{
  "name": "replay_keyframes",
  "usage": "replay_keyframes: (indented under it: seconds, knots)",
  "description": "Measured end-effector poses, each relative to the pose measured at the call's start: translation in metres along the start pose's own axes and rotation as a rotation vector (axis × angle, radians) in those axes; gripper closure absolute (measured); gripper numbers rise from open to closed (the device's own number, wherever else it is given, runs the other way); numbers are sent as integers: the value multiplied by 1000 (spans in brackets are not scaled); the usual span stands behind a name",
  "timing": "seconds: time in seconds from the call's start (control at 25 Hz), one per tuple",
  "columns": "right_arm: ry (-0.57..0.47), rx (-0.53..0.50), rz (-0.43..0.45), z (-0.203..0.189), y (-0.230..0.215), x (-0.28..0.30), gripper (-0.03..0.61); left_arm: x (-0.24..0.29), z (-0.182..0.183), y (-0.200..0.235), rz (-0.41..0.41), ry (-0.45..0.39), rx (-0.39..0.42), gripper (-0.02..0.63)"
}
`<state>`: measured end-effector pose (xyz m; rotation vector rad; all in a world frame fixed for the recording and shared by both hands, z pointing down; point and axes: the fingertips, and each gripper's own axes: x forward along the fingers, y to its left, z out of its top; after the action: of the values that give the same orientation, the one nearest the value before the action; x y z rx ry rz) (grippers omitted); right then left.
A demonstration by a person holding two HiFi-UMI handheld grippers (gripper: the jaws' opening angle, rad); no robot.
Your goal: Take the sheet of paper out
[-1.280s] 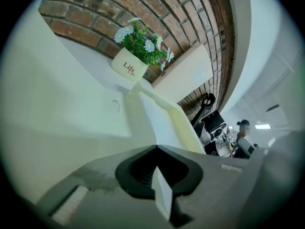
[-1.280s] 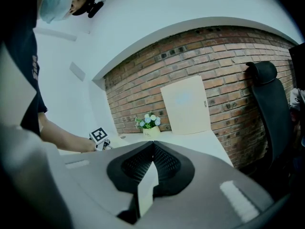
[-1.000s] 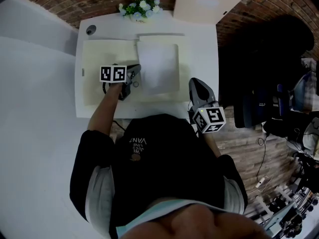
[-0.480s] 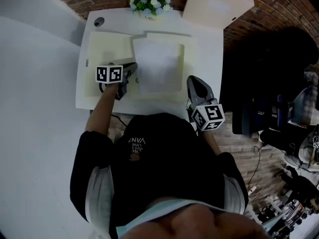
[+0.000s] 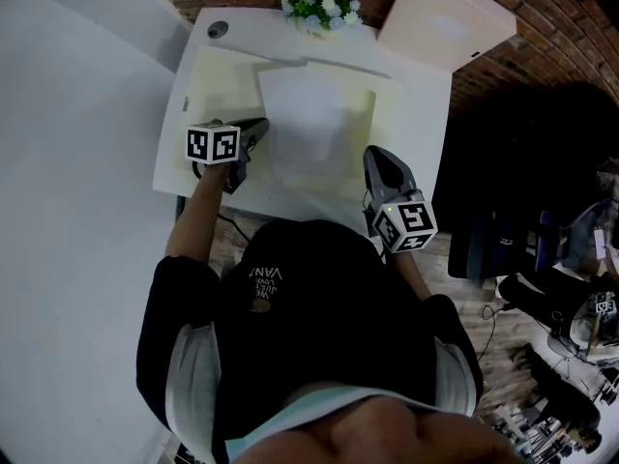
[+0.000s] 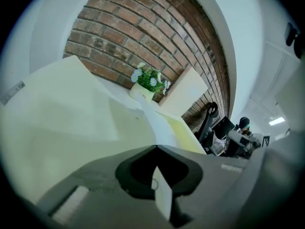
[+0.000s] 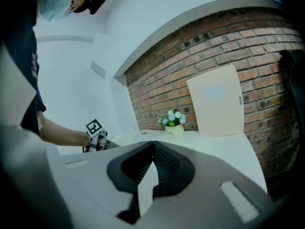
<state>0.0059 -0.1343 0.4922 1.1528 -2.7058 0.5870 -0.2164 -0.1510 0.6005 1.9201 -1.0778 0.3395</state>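
Lying open on the white table (image 5: 426, 104), a cream folder (image 5: 218, 85) is being left flat, so the sheet of paper (image 5: 305, 129) on it is being kept reachable. The left gripper (image 5: 262, 125), jaws closed, is being held at the sheet's left edge, seemingly to draw it out; whether it is pinched cannot be told. The right gripper (image 5: 375, 155), closed on nothing, is being kept beside the folder.

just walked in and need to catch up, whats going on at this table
A person is working at a white table with a gripper in each hand. The left gripper has its jaws shut at the left edge of the sheet of paper and appears to pinch it. The sheet lies over an open cream folder and is not yet clear of it. The right gripper is shut and empty, near the table's front edge, off the paper.
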Motion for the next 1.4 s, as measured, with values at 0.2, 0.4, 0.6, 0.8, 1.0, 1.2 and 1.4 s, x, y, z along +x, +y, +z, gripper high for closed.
replay_keyframes:
  seconds: [0.2, 0.4, 0.6, 0.8, 1.0, 1.2, 1.4]
  knots:
    - [2, -13, 39, 0, 6, 5, 578, -20, 3, -3, 16, -45, -1, 614]
    - [12, -20, 78, -1, 14, 12, 578, -42, 4, -5, 37, -87, -6, 614]
    - [1, -35, 115, 5, 20, 21, 578, -60, 7, -11, 44, -116, 15, 614]
    - [-1, -54, 152, 7, 26, 31, 578, -77, 11, -25, 34, -123, 78, 614]
    - [1, -67, 172, 9, 29, 38, 578, -92, 20, -44, 33, -119, 176, 614]
    - [9, -93, 199, 8, 31, 48, 578, -108, 31, -68, 20, -127, 269, 614]
    - [2, -105, 236, 13, 34, 59, 578, -123, 43, -93, -1, -142, 354, 614]
